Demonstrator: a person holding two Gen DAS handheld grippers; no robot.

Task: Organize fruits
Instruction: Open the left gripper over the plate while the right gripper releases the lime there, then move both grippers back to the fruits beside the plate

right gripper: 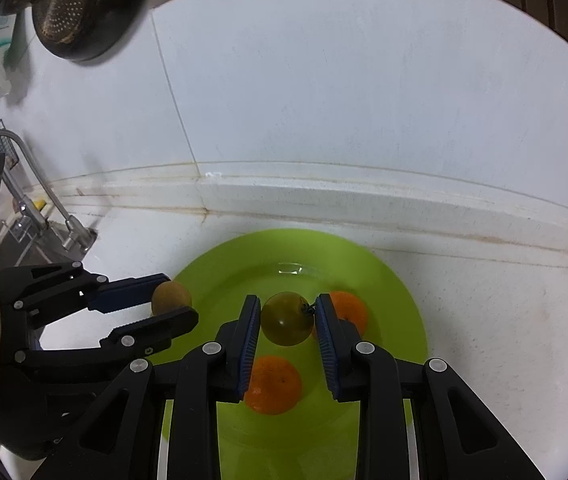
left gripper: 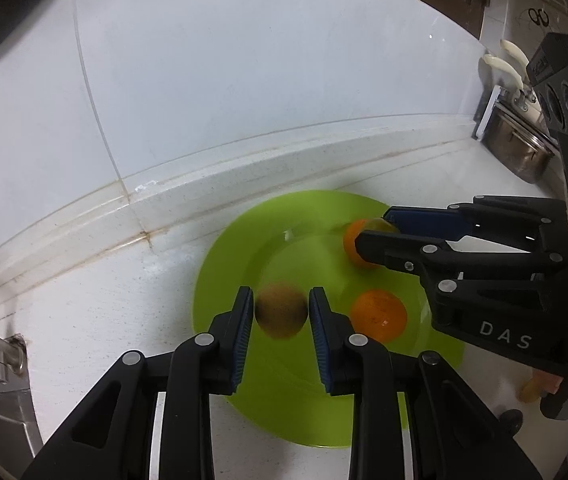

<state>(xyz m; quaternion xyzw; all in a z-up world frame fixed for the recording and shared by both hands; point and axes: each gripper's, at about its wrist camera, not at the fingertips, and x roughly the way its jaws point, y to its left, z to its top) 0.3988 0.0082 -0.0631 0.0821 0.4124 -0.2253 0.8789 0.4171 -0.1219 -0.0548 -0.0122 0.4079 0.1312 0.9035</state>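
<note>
A lime-green plate (left gripper: 235, 264) (right gripper: 396, 300) lies on the white counter with two oranges on it, one nearer (left gripper: 380, 314) (right gripper: 271, 384) and one farther (left gripper: 352, 244) (right gripper: 346, 310). My left gripper (left gripper: 280, 291) (right gripper: 179, 296) hovers over the plate's left part, shut on a round brown fruit (left gripper: 281, 314) (right gripper: 171, 296) that fills the gap between its blue pads and looks blurred. My right gripper (right gripper: 288, 298) (left gripper: 374, 226) hangs over the plate's middle, shut on a green tomato-like fruit (right gripper: 287, 318) (left gripper: 382, 225) just above the farther orange.
A raised ledge and white tiled wall run behind the plate. A faucet (right gripper: 39, 216) and sink sit to the left, and a dark colander (right gripper: 79, 12) hangs above them. A steel pot (left gripper: 520, 152) stands at the far right. White counter (right gripper: 504, 320) lies right of the plate.
</note>
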